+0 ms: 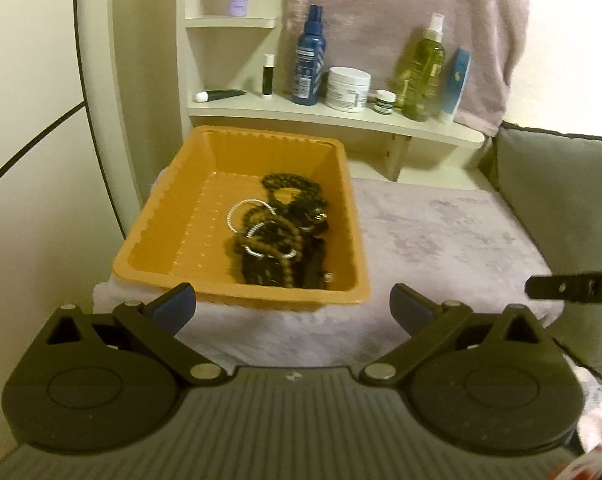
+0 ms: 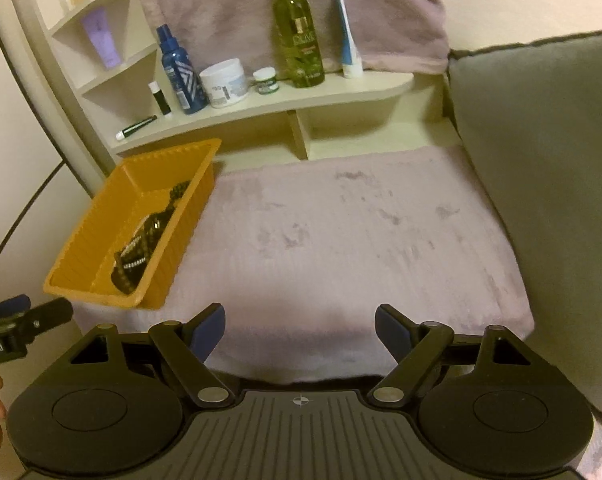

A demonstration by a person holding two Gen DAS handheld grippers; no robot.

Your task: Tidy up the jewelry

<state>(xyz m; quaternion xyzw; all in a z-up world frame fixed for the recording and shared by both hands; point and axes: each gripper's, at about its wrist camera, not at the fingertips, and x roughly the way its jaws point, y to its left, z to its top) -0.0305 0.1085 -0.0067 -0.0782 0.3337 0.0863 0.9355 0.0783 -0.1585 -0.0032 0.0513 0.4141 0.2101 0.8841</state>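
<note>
From the left wrist camera, the left gripper (image 1: 293, 308) is wide open and holds nothing. Its two blue pads (image 1: 175, 307) are far apart, low in the picture. Just past them sits an orange tray (image 1: 161, 240) on a fuzzy pink blanket (image 1: 441, 232). The tray is at the left edge of the blanket, near the front. Inside the tray is a heap of jewelry (image 1: 279, 232). It lies on the right side of the tray. There are dark bead strings, brown beads and shiny silver rings, all tangled up. Behind the tray is a pale shelf (image 1: 341, 118). On it stand a blue bottle (image 1: 308, 60), a white jar (image 1: 347, 88) and a yellow-green spray bottle (image 1: 423, 72). A gray cushion (image 1: 561, 192) lies along the right edge of the blanket. A bit of the right gripper (image 1: 573, 287) pokes in at the right.

From the right wrist camera, the right gripper (image 2: 300, 330) is wide open too, with nothing between its pads (image 2: 209, 330). It hangs over the front edge of the blanket (image 2: 361, 240). The tray (image 2: 89, 248) is at the front left corner of the blanket, with the jewelry (image 2: 145, 240) heaped against its right wall. The shelf (image 2: 301, 100) and its bottles are at the back. The cushion (image 2: 541, 180) is on the right. The left gripper (image 2: 21, 320) shows at the left edge, but here you cannot tell how wide it is.
</note>
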